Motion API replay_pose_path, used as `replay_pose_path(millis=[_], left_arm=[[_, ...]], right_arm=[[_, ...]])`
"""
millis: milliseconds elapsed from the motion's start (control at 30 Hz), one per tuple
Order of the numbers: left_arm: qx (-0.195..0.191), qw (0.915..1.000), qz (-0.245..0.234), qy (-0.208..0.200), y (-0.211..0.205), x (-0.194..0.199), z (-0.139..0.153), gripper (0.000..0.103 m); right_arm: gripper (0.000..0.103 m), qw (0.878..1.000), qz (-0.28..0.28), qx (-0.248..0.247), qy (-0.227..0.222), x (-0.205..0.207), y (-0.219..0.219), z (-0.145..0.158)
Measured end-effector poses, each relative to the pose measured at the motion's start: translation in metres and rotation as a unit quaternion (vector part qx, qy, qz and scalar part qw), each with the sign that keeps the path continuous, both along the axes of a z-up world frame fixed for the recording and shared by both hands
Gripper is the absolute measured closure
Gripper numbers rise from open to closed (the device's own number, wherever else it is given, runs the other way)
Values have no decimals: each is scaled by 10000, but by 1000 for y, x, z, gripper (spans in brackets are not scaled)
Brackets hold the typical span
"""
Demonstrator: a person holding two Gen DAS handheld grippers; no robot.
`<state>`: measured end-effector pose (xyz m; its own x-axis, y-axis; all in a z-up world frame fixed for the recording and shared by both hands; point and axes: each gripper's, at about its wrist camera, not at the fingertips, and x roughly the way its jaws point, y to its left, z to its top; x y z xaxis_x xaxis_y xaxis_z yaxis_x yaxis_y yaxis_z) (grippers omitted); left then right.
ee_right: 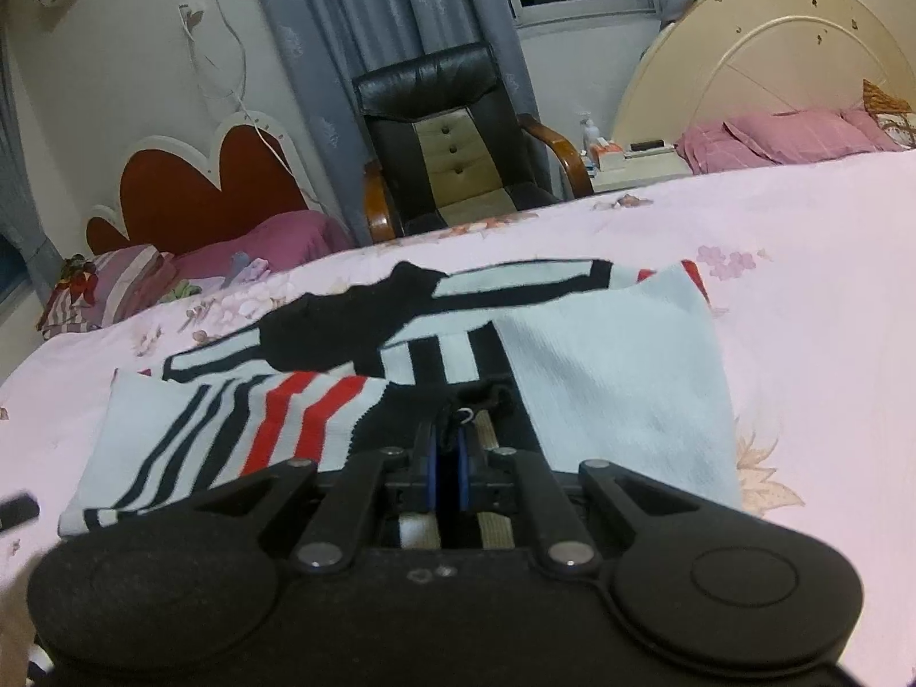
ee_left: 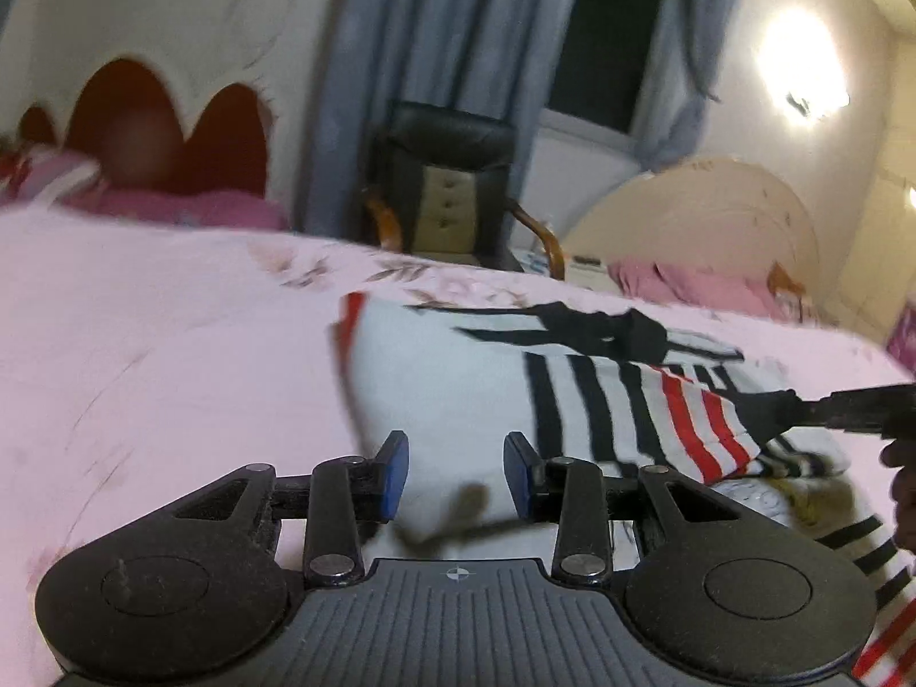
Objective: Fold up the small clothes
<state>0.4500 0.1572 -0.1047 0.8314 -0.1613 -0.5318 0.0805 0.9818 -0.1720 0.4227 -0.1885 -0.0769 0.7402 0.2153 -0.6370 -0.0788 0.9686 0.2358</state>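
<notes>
A white knit sweater with black and red stripes lies on the pink bed sheet. My left gripper holds the sweater's plain white near corner between its blue pads, with the jaws partly apart. My right gripper is shut on the sweater's black hem. The red-striped part is folded over beside that hem. In the left wrist view the right gripper reaches in from the right and holds that striped flap raised off the sweater. The sweater's white panel lies flat on the right.
A black leather armchair stands past the bed's far edge, in front of grey curtains. A red cloud-shaped headboard with pink pillows is at the left. A cream round headboard, pink pillows and a nightstand are at the right. Bare sheet surrounds the sweater.
</notes>
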Motion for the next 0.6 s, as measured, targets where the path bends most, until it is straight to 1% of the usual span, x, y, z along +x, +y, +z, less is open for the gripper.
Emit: replay_pose_path(millis=[33, 67, 100, 133, 167, 200, 233, 267, 300, 333, 400, 467, 533, 600], left_arm=[[59, 9998, -114, 131, -8, 13, -7, 56], [93, 9989, -204, 400, -13, 26, -18, 44], [175, 9969, -240, 725, -17, 37, -30, 37], [378, 9965, -279, 690, -22, 39, -34, 37], [495, 9964, -298, 622, -25, 39, -29, 37], [452, 9969, -350, 548, -25, 40, -22, 37], [389, 9979, -361, 359, -23, 41, -15, 37], [412, 9985, -295, 194, -22, 45, -9, 37], [463, 9986, -234, 138, -20, 54, -6, 37], [451, 9987, -199, 143, -17, 65, -4, 37], [360, 9992, -191, 60, -11, 88, -2, 37], [417, 9989, -169, 151, -6, 112, -7, 37], [505, 9982, -181, 284, -4, 133, -18, 37], [705, 9960, -159, 528, -3, 150, -33, 37]], right_arm=[[95, 10000, -26, 3, 61, 1, 0, -4], [95, 9998, -58, -6, 164, 2, -1, -8], [92, 9995, -68, -65, 288, 4, -1, -13], [92, 9987, -76, -171, 467, 6, -1, -19], [91, 9987, -100, -148, 484, 5, -3, -20], [85, 9990, -124, -100, 416, 3, -6, -16], [85, 9995, -158, -111, 238, -1, -9, -8], [85, 9998, -145, -96, 48, -3, -11, -1], [85, 9998, -155, -78, -82, -2, -14, 3], [85, 9997, -199, -82, -150, 1, -16, 6], [86, 9994, -336, -89, -92, 15, -22, 6], [86, 9992, -387, -96, -62, 30, -26, 4], [86, 9992, -370, -122, 23, 43, -26, 1], [86, 9998, -184, -94, 40, 50, -21, -1]])
